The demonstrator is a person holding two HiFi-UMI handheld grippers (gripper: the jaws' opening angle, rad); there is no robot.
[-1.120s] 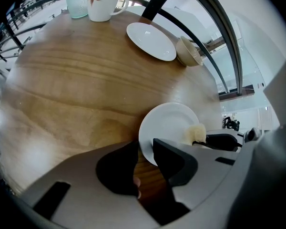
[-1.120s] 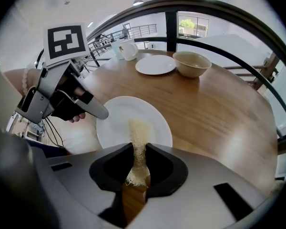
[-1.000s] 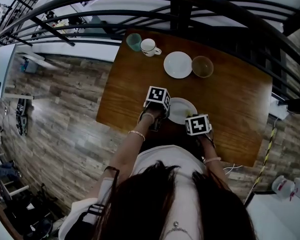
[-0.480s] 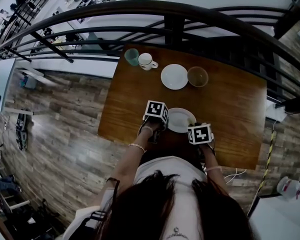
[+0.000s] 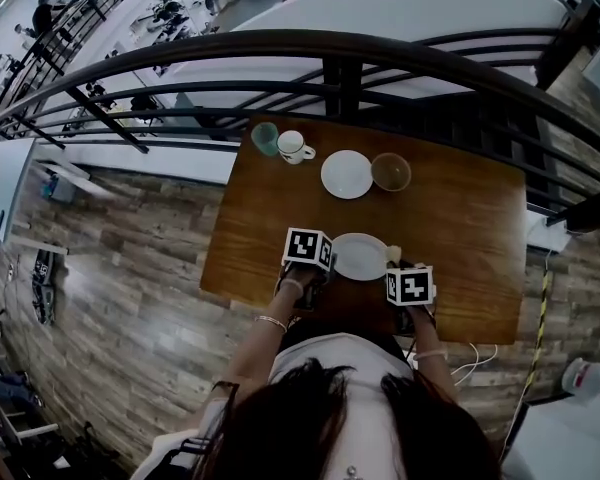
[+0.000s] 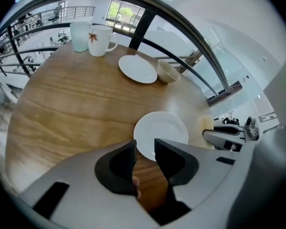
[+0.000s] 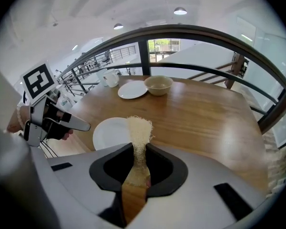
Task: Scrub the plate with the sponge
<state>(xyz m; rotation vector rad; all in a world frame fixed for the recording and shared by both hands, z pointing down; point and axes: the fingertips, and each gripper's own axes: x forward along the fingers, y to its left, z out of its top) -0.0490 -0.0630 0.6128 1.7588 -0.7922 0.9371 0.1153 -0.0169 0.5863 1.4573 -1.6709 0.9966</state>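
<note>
the plate [image 5: 360, 256] lies flat on the wooden table [image 5: 460, 228], near the edge closest to the person, and the two hand-held grippers flank it. the left gripper [image 6: 145, 149] is at the plate's left side. its dark jaws have just been opening and stand apart with a clear gap. nothing is between them; only bare wood and the plate's near rim show through the gap. in the left gripper view the plate sits just beyond the jaw tips, and neither pad presses on it.

the right gripper [image 7: 139, 149] is at the plate's right side, its jaws drawn narrow and pinching the lower end of a pale, fibrous sponge [image 7: 139, 130]. the sponge stands up out of the jaws. in the right gripper view its frayed top overlaps the plate's right edge. the left gripper view shows it just beside that rim, with a strip of table between the two. whether the sponge touches the table cannot be told.

further back on the table sit a second plate [image 5: 346, 174] and a bowl [image 5: 391, 171], close together. a white mug [image 5: 293, 146] and a green cup [image 5: 265, 138] are at the far left corner. a dark railing [image 5: 340, 68] curves behind.
</note>
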